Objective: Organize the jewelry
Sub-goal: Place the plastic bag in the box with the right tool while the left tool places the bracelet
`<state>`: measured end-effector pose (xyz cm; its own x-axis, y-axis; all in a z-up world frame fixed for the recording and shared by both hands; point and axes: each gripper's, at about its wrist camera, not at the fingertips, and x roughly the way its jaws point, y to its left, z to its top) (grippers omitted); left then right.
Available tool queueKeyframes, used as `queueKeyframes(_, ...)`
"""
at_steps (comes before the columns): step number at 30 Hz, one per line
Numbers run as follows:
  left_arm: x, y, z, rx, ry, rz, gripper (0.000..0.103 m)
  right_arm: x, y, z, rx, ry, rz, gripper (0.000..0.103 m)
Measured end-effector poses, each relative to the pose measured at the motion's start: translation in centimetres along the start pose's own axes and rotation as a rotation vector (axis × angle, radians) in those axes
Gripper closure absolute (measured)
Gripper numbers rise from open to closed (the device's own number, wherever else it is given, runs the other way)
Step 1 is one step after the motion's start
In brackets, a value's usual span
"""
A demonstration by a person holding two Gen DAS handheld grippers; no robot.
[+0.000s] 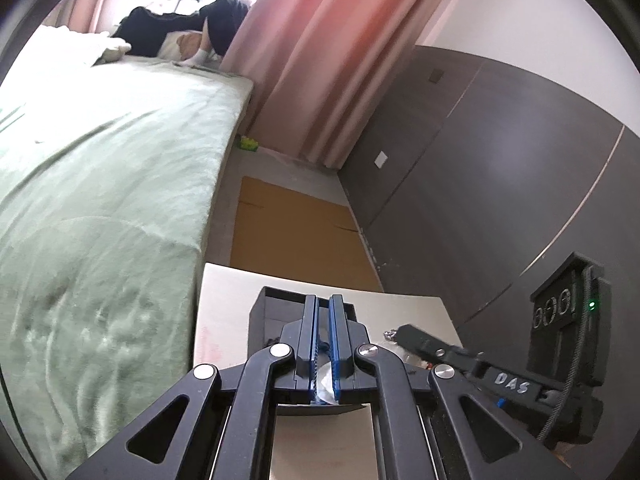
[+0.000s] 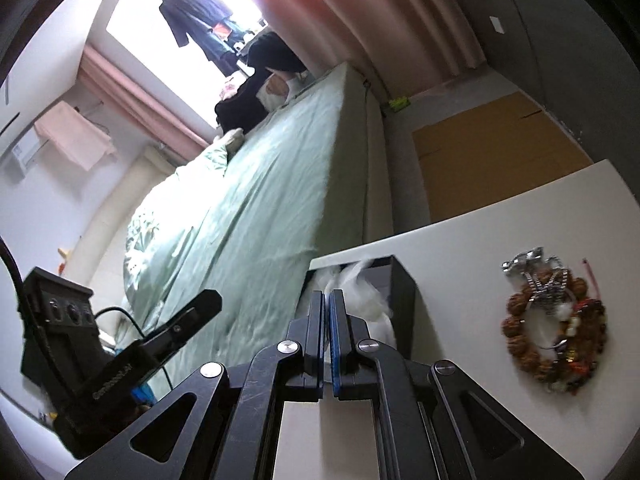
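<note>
Hovering over black box at table edge — both grippers clenched, nothing visibly grasped. Beaded bracelets lying near right edge — tangled with silver chain.

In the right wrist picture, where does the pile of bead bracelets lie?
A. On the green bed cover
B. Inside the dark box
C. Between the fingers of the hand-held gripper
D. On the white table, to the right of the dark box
D: the bead bracelets lie on the white table, apart from the dark box on its right side.

I see a small white table carrying an open black rectangular box and, to its right, brown wooden-bead bracelets tangled with silver chains.
</note>
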<state>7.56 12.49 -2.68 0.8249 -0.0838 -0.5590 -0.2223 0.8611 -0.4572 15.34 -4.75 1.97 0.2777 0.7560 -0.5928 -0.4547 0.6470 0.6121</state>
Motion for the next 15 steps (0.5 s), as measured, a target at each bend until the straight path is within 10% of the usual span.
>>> queueKeyframes(7,0.3,1.2,0.1,-0.042,0.025,0.023,0.098,1.8,-0.3,-0.3,0.003,0.073,-0.023,0.094)
queueKeyframes(11,0.6,1.5,0.1,-0.064,0.039,0.024,0.098,0.7,-0.7,-0.1,0.022,0.038,-0.007,0.041)
queueKeyframes(15,1.1,1.2,-0.1,-0.056,0.054,0.025,0.098,-0.8,-1.7,0.2,0.045,0.006,-0.010,0.041)
